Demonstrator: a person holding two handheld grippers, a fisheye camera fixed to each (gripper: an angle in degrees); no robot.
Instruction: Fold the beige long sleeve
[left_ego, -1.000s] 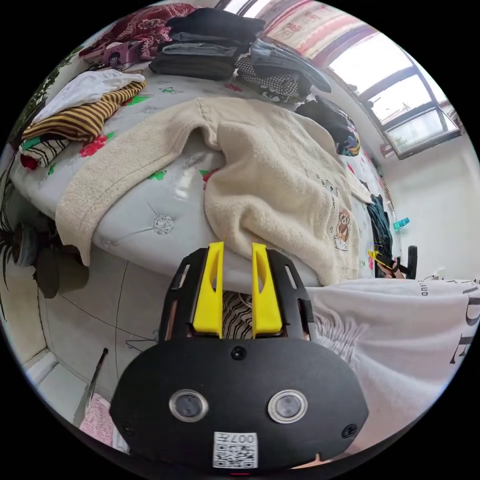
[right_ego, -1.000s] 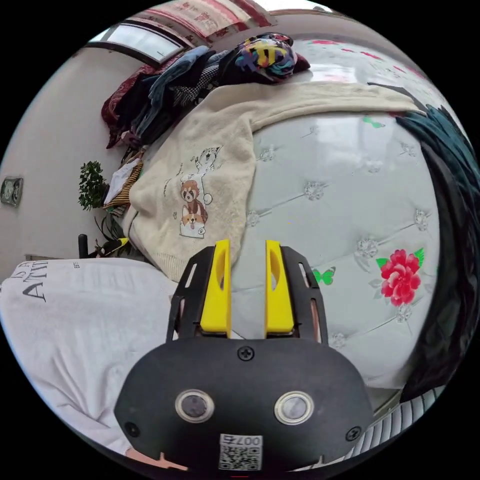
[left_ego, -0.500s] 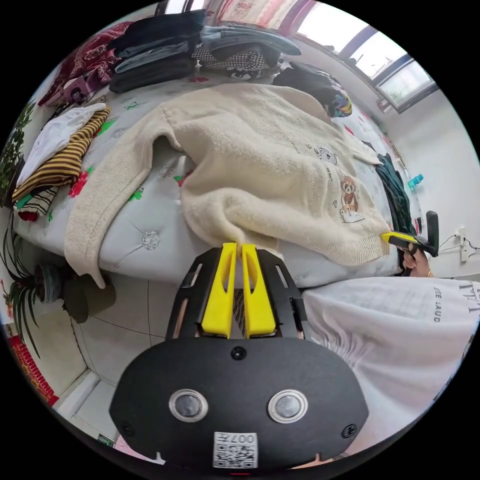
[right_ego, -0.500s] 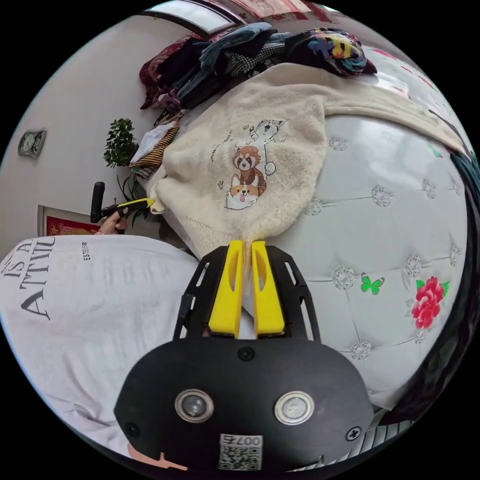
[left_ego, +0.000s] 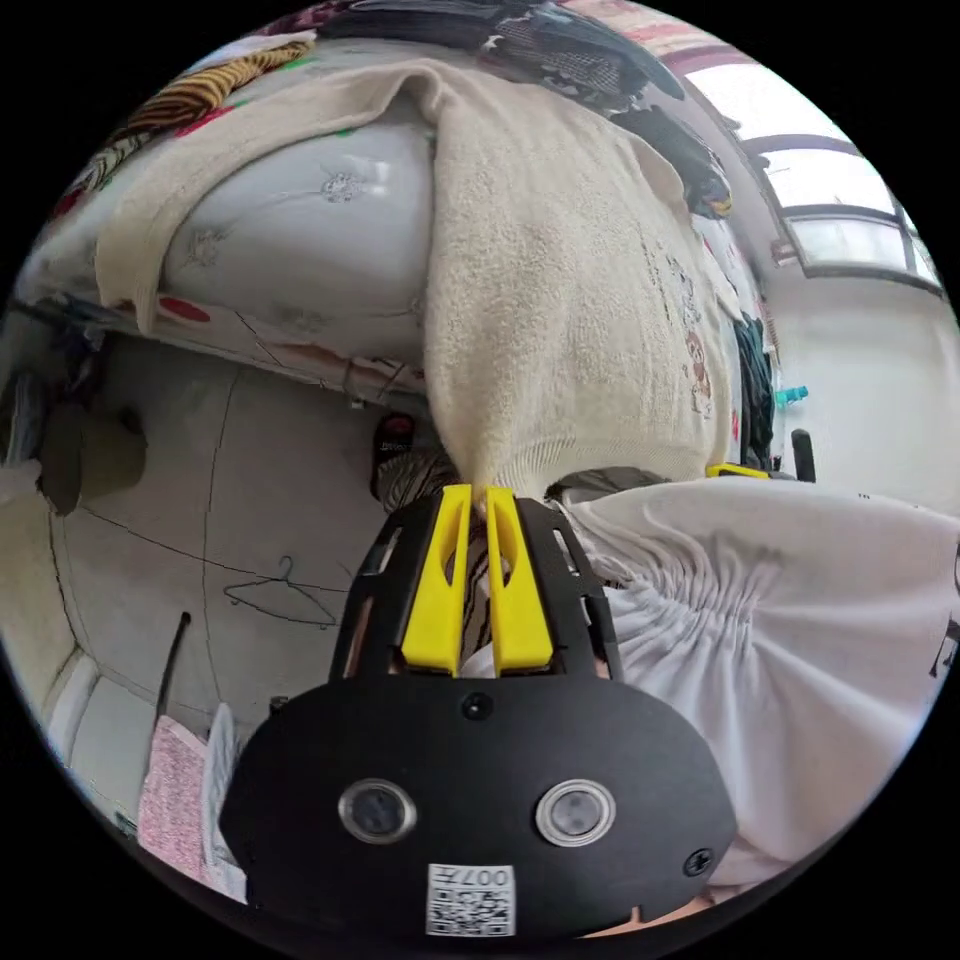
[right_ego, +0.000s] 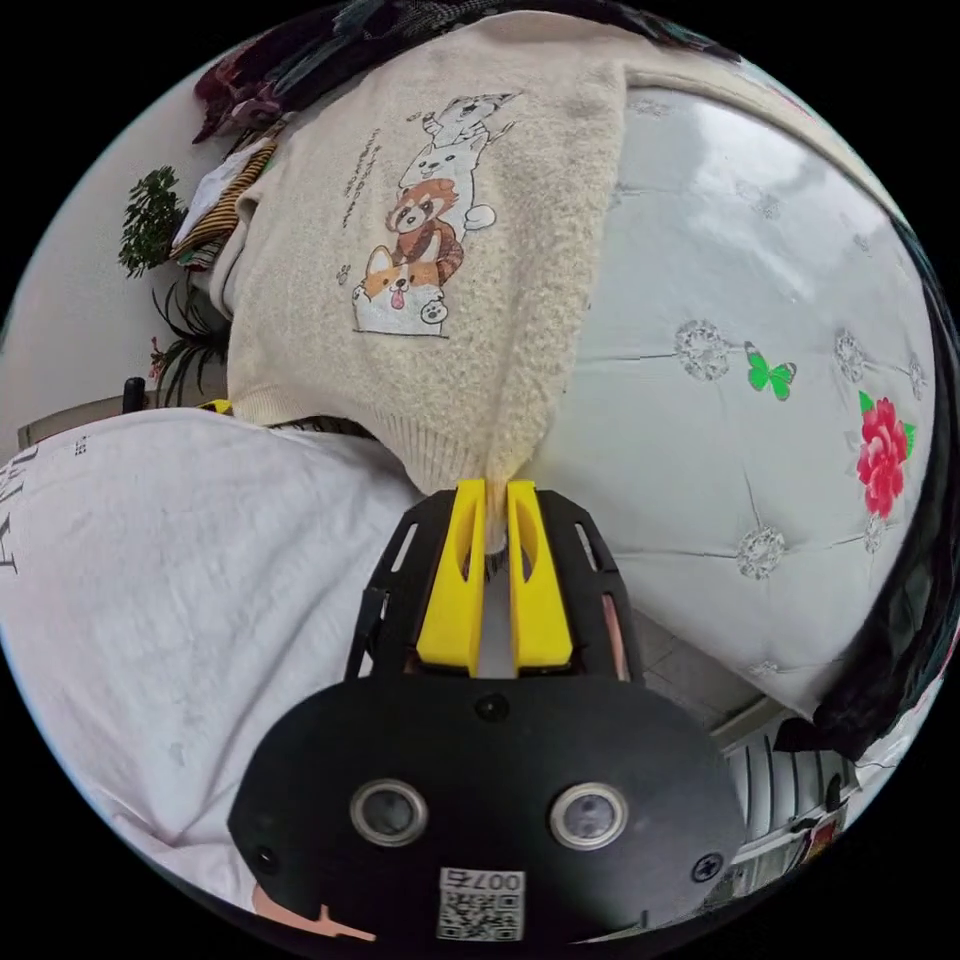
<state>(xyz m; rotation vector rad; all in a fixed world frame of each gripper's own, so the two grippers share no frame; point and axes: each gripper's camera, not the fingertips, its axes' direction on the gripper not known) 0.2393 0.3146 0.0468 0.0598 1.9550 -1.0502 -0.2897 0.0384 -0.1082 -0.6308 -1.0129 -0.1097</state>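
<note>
While our left gripper (left_ego: 478, 492) and right gripper (right_ego: 494, 488) each pinch a hem corner, the beige long sleeve (right_ego: 440, 260) drapes off the bed (right_ego: 720, 300); no fold made yet.

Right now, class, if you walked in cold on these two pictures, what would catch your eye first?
The beige long sleeve hangs over the edge of the flower-printed mattress, its cartoon animal patch facing out. Both sets of yellow tongs, left and right, are shut on its ribbed hem. Folded clothes lie piled behind it.
</note>
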